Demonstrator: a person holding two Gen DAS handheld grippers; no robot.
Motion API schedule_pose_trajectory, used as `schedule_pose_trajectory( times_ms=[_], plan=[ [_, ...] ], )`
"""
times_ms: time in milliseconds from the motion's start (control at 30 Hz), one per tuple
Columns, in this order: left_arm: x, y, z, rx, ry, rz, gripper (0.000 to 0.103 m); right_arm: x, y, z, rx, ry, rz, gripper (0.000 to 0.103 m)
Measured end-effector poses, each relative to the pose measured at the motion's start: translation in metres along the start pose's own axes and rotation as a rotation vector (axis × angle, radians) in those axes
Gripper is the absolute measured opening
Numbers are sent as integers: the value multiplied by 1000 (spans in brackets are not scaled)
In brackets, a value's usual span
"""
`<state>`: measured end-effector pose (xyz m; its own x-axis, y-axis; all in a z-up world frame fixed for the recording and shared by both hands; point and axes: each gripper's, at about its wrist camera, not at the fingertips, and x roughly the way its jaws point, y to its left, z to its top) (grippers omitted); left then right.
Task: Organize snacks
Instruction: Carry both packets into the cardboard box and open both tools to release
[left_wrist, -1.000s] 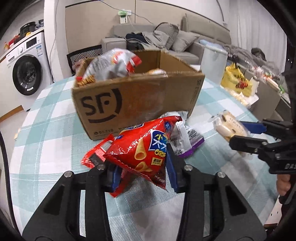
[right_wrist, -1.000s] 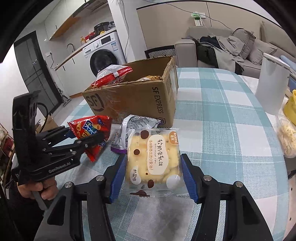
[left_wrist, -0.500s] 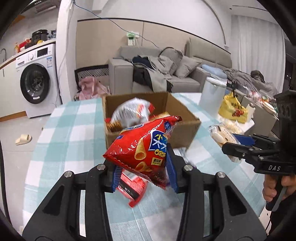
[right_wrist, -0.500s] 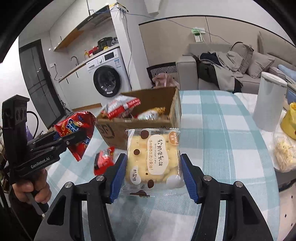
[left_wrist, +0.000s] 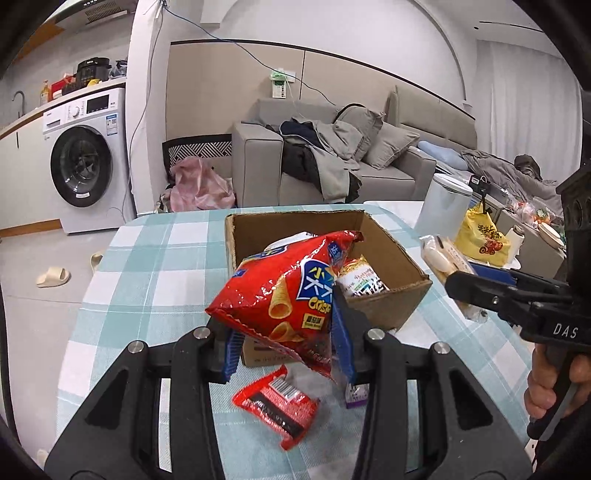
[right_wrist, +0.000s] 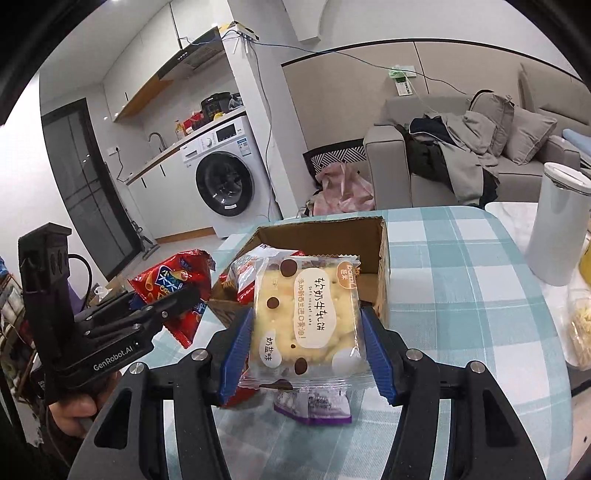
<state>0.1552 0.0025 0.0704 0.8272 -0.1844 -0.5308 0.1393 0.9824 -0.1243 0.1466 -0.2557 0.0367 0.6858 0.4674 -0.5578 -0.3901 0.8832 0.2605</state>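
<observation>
My left gripper (left_wrist: 286, 347) is shut on a red crisp bag (left_wrist: 284, 291), held in the air in front of the open cardboard box (left_wrist: 384, 254). My right gripper (right_wrist: 306, 350) is shut on a clear pack of yellow biscuits (right_wrist: 306, 317), also lifted above the table before the box (right_wrist: 382, 254). Each gripper shows in the other's view: the left gripper (right_wrist: 177, 301) with the red bag (right_wrist: 173, 280), the right gripper (left_wrist: 461, 275) with the biscuit pack (left_wrist: 439, 258). Packets lie inside the box. A small red packet (left_wrist: 277, 404) and a purple packet (right_wrist: 314, 402) lie on the checked tablecloth below.
A white canister (right_wrist: 557, 221) stands on the table at the right, with a yellow bag (left_wrist: 480, 240) and a clear tub of food (right_wrist: 581, 332) near it. A sofa with clothes (left_wrist: 332, 162) and a washing machine (left_wrist: 81, 170) are beyond the table.
Both grippers have risen with their snacks, so the box now shows from above with its inside visible. The red and purple packets on the table now lie below the grippers.
</observation>
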Motion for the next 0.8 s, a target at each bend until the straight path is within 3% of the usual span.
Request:
schedule_pose_trajectory(
  times_ms=[800],
  plan=[
    [85,-2,31,30,32,1,38,69,-16,33,65,33,-4,59]
  ],
)
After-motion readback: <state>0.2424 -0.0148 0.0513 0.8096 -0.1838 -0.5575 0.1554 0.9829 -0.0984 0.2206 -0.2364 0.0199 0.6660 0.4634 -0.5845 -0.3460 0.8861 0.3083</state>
